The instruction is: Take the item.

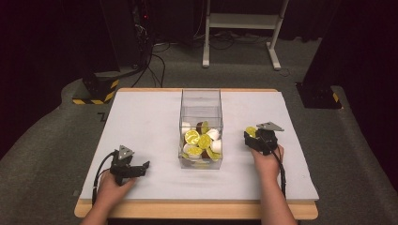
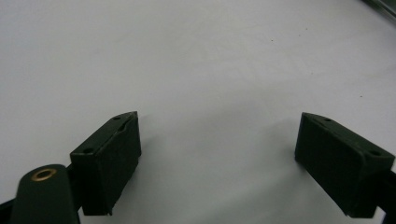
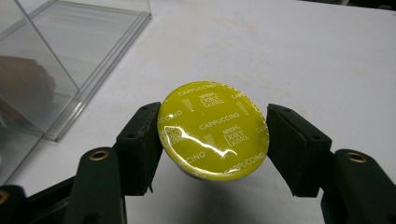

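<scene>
A person seated at a white table (image 1: 141, 122) is working two hand-held grippers beside a clear box (image 1: 201, 101) that is holding a heap of coffee capsules (image 1: 201, 140), yellow-lidded, white and brown. The right gripper (image 3: 214, 135) is clamping a capsule (image 3: 214, 132) by its sides, both black pads pressing against the body just under the rim, with the shiny yellow foil lid printed "Cappuccino" facing up toward the camera. In the high view this capsule (image 1: 251, 131) is showing as a yellow spot at the tip of the right gripper (image 1: 253, 136), just to the right of the box and outside it, low over the table. In the right gripper view a corner of the box (image 3: 74, 51) is lying to the upper left, apart from the held capsule. The left gripper (image 1: 141, 168) is resting low near the front left of the table, well apart from the box, its tips pointing toward the box; in its own view the left gripper (image 2: 217, 161) is standing with its jaws spread wide over bare tabletop, nothing between them.
</scene>
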Tool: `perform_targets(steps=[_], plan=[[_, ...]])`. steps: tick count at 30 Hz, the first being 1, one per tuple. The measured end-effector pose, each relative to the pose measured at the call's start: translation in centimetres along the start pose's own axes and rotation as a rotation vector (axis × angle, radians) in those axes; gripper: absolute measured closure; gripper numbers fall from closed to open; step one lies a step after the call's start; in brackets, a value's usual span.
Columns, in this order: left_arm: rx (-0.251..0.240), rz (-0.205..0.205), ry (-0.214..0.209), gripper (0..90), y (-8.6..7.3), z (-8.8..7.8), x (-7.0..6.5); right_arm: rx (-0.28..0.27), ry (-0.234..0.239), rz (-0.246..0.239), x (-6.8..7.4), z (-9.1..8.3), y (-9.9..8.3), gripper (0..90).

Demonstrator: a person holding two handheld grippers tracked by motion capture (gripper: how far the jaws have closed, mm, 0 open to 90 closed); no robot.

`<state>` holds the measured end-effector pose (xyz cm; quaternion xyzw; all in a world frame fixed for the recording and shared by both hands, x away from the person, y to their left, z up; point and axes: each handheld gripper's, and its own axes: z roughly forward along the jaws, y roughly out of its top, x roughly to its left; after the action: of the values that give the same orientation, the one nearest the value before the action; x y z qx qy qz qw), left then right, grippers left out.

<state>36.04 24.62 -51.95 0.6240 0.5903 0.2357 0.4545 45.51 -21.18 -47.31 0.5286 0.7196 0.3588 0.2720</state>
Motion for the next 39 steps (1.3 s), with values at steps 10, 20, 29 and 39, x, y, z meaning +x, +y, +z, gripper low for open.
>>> perform_targets(steps=[10,20,29,39], plan=[[0.001,0.001,0.0,14.6,0.0,0.0,0.0,0.045,-0.037,0.002,-1.1,1.8,0.1,38.5],[0.001,0.001,0.0,14.6,0.0,0.0,0.0,0.063,-0.054,0.002,-1.3,2.9,0.3,38.4],[0.0,0.001,0.0,14.6,0.0,0.0,0.0,0.052,-0.017,0.03,-1.4,2.9,0.2,33.3],[0.001,0.002,0.0,14.6,0.0,0.0,0.0,0.029,0.023,0.078,-1.3,2.1,0.6,24.7]])
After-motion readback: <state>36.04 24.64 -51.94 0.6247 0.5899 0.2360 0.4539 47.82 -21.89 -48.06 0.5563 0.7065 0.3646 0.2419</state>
